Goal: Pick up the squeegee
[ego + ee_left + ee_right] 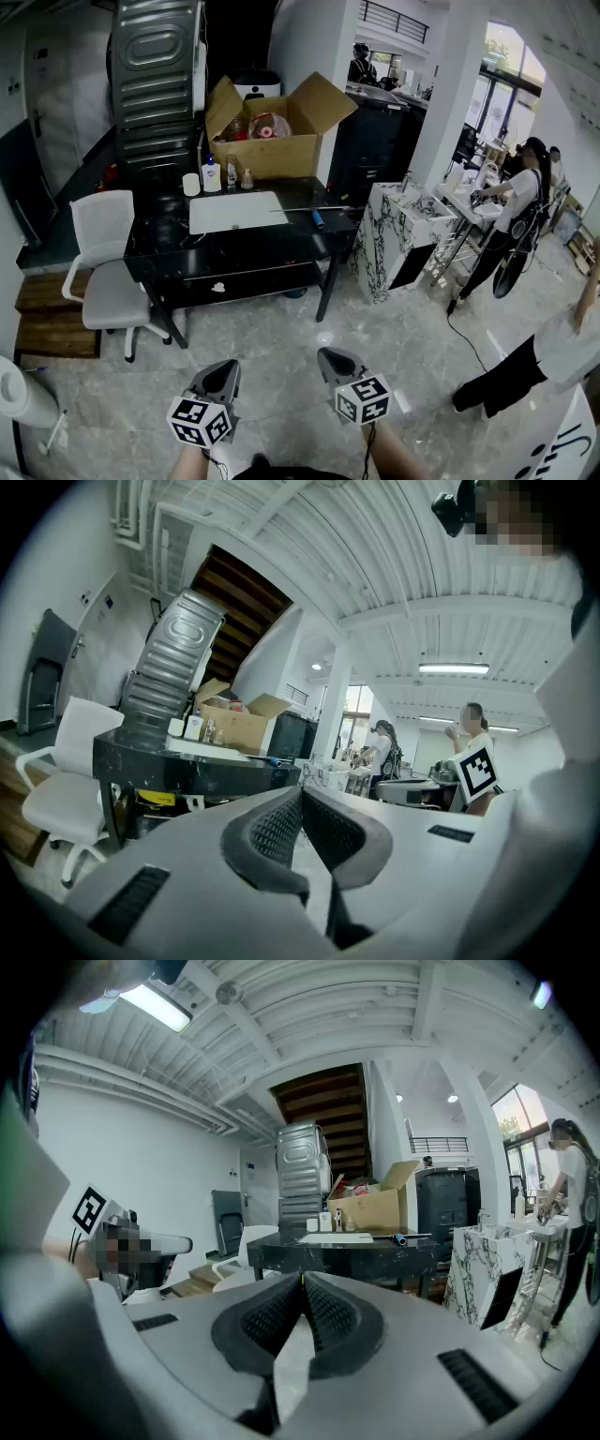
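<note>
The squeegee [317,217], a thin metal blade with a blue handle, lies on the right part of the black table [244,248], beside a white mat [236,211]. It shows small in the left gripper view [272,759] and in the right gripper view [401,1237]. My left gripper [223,373] and right gripper [336,361] hang side by side low over the floor, well short of the table. Both are shut with nothing between their pads. In each gripper view the ribbed pads [281,827] [286,1312] meet at the tip.
An open cardboard box [270,131] and small bottles [212,176] stand at the table's back. A white chair [105,272] is at its left, a marble-patterned stand [398,234] at its right. People [511,211] stand at the right. Marble floor lies between me and the table.
</note>
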Available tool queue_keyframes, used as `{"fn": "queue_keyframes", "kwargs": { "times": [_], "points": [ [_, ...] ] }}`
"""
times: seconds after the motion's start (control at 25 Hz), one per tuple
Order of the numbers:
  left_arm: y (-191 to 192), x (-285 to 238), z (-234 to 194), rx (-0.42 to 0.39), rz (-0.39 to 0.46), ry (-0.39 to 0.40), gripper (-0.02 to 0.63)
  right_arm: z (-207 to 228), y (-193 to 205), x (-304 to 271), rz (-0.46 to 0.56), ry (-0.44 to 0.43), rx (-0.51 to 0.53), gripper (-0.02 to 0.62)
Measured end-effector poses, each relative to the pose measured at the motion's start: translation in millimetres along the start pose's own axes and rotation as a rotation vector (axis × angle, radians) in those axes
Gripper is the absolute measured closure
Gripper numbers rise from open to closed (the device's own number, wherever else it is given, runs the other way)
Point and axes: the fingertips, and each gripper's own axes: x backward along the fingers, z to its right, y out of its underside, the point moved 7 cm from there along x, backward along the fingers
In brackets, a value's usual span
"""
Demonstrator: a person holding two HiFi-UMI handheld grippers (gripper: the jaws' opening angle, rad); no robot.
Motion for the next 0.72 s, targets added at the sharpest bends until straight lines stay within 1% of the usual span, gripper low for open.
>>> {"fn": "queue_keyframes", "kwargs": {
  "times": [0.12,0.32,0.44,0.56,0.72],
  "points": [
    [1,-1,-11,0.006,-0.007,0.004,0.586,-3,-4,-11,0.004,0.002,0.000,0.548],
    [7,-1,-32,0.006,-0.024,0.015,0.586,-12,1,-29,-0.002,0.015,-0.005,0.549],
    [11,-3,-50,0.011,-0.031,0.021,0.586,-16,4,-42,0.009,0.040,-0.023,0.549],
    [15,-6,-65,0.028,-0.041,0.027,0.586,-18,7,-52,0.020,0.062,-0.067,0.548],
    [13,-14,-73,0.041,-0.047,0.041,0.586,-6,6,-59,0.008,0.108,-0.086,0.548]
  ]
}}
